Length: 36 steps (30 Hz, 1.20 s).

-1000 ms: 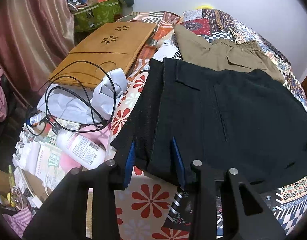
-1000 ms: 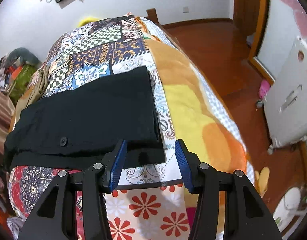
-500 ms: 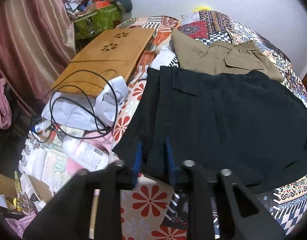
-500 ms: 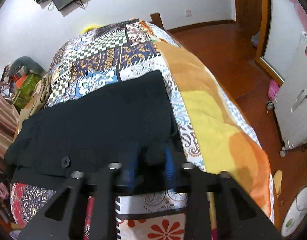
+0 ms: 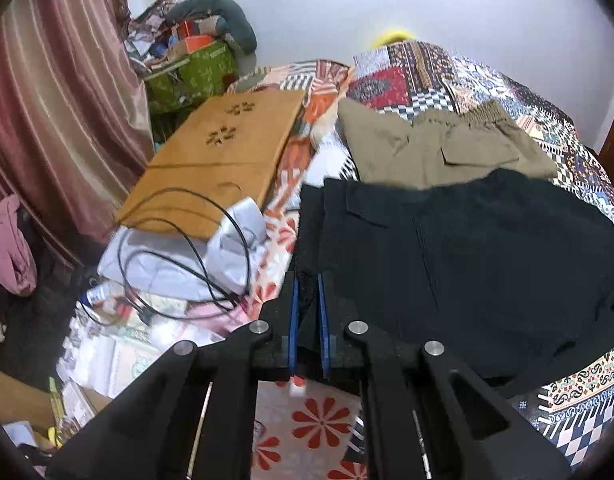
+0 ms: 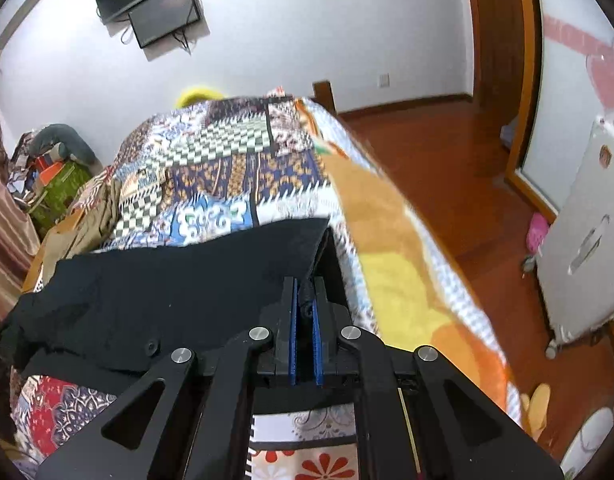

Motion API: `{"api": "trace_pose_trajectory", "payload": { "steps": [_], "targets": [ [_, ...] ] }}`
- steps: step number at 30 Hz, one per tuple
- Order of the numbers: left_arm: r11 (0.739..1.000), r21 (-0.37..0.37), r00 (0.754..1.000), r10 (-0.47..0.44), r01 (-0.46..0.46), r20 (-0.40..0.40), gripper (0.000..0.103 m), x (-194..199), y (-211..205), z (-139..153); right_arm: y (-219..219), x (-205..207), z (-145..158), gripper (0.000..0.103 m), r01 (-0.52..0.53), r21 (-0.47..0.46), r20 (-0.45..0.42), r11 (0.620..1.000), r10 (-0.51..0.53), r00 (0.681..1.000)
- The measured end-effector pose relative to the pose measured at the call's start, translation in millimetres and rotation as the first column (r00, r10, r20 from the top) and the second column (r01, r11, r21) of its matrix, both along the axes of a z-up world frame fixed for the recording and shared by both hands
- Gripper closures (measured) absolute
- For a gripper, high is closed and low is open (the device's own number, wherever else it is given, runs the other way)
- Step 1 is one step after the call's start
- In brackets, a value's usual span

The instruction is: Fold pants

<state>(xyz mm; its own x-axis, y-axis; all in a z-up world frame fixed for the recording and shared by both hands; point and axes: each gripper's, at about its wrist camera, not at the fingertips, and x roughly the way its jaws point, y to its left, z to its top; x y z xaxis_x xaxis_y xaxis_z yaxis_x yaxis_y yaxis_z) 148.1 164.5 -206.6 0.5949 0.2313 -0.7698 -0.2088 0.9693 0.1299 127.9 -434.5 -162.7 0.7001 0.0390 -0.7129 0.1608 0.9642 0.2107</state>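
Black pants (image 5: pixel 467 260) lie spread across the patterned bed cover (image 5: pixel 447 76). My left gripper (image 5: pixel 305 280) has its blue pads pinched on the pants' near left corner, and its jaws are still closing on the cloth. In the right wrist view the same black pants (image 6: pixel 167 280) stretch off to the left. My right gripper (image 6: pixel 305 284) is shut on their near right corner, and the fabric bunches between the pads. Both held corners are raised off the bed.
Khaki pants (image 5: pixel 447 144) lie just beyond the black ones. A wooden lap board (image 5: pixel 227 152), a black cable (image 5: pixel 187 240), white paper and clutter fill the bed's left side. A curtain (image 5: pixel 47 100) hangs at left. The wood floor (image 6: pixel 447 168) and a white case (image 6: pixel 587 240) are to the right.
Both grippers went from open around the pants' near edge to pinched on it. Both have risen, lifting the near corners of the black pants.
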Motion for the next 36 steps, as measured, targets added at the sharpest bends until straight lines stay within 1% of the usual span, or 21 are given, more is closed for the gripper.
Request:
{"api": "trace_pose_trajectory", "payload": {
  "steps": [2, 4, 6, 10, 11, 12, 13, 15, 17, 20, 22, 26, 27, 29, 30, 32, 34, 36],
  "targets": [
    [1.000, 0.015, 1.000, -0.002, 0.002, 0.006, 0.094, 0.8, 0.8, 3.0, -0.8, -0.9, 2.2, 0.098, 0.007, -0.008, 0.007, 1.000, -0.007, 1.000],
    [0.999, 0.032, 1.000, 0.002, -0.002, 0.002, 0.094, 2.2, 2.5, 0.5, -1.3, -2.2, -2.0, 0.098, 0.007, -0.029, -0.006, 1.000, -0.008, 1.000],
    [1.000, 0.025, 1.000, 0.014, -0.013, -0.024, 0.094, 4.3, 6.5, -9.7, -0.7, -2.8, -12.6, 0.098, 0.006, -0.046, -0.037, 0.999, -0.007, 0.999],
    [0.999, -0.001, 0.994, 0.038, -0.038, -0.104, 0.094, 4.6, 15.6, -42.8, -5.6, -5.1, -39.4, 0.098, 0.019, -0.032, -0.110, 0.999, -0.023, 0.994],
    [0.999, 0.001, 0.992, 0.046, -0.047, -0.118, 0.096, 3.4, 17.4, -49.2, -6.2, -6.4, -43.5, 0.098, 0.020, -0.026, -0.123, 0.999, -0.023, 0.992],
    [0.998, 0.023, 0.990, 0.062, -0.060, -0.128, 0.097, 2.9, 18.9, -54.6, -5.4, -6.9, -46.8, 0.098, 0.021, -0.026, -0.133, 0.999, -0.024, 0.991],
    [0.998, 0.021, 0.988, 0.067, -0.064, -0.140, 0.097, 2.1, 22.4, -61.5, -4.5, -6.4, -49.9, 0.098, 0.019, -0.035, -0.143, 0.999, -0.024, 0.989],
    [0.996, -0.025, 0.985, 0.083, -0.088, -0.153, 0.097, 1.8, 31.0, -67.6, -4.0, -5.3, -52.9, 0.098, 0.012, -0.044, -0.153, 0.999, -0.019, 0.988],
    [0.994, -0.051, 0.985, 0.091, -0.100, -0.147, 0.097, -0.2, 34.6, -68.1, -5.4, -3.5, -55.3, 0.098, 0.009, -0.044, -0.162, 0.999, -0.016, 0.987],
    [0.995, -0.040, 0.986, 0.087, -0.094, -0.144, 0.097, -1.6, 31.5, -63.8, -4.9, -5.5, -53.0, 0.098, 0.011, -0.048, -0.159, 0.999, -0.018, 0.987],
    [0.996, -0.031, 0.987, 0.084, -0.089, -0.139, 0.097, -2.0, 29.7, -58.2, -5.8, -8.7, -44.0, 0.098, 0.016, -0.048, -0.139, 0.999, -0.023, 0.990],
    [0.996, -0.039, 0.992, 0.078, -0.082, -0.097, 0.099, -5.4, 29.6, -36.4, -8.5, -13.1, -20.8, 0.098, 0.017, -0.045, -0.084, 0.999, -0.021, 0.996],
    [0.996, -0.032, 0.993, 0.078, -0.081, -0.087, 0.101, -7.4, 28.2, -31.6, -9.2, -14.8, -15.3, 0.098, 0.014, -0.045, -0.075, 0.999, -0.018, 0.997],
    [0.997, -0.011, 0.993, 0.074, -0.076, -0.089, 0.102, -9.7, 25.8, -28.9, -8.9, -15.1, -13.9, 0.098, 0.010, -0.048, -0.074, 0.999, -0.013, 0.997],
    [0.997, -0.012, 0.992, 0.073, -0.074, -0.099, 0.102, -10.9, 25.8, -31.8, -8.5, -15.1, -15.9, 0.098, 0.009, -0.051, -0.080, 0.999, -0.013, 0.997],
    [0.996, -0.020, 0.988, 0.083, -0.087, -0.129, 0.102, -11.9, 30.0, -43.1, -8.8, -14.0, -29.2, 0.098, 0.008, -0.042, -0.113, 0.999, -0.012, 0.994],
    [0.993, -0.049, 0.981, 0.100, -0.110, -0.168, 0.102, -13.5, 34.6, -58.2, -8.6, -12.6, -45.7, 0.098, 0.010, -0.024, -0.151, 1.000, -0.013, 0.988],
    [0.990, -0.071, 0.978, 0.105, -0.119, -0.180, 0.102, -16.9, 35.9, -64.3, -7.0, -10.4, -63.4, 0.098, 0.005, -0.011, -0.197, 1.000, -0.007, 0.980]
  ]
}}
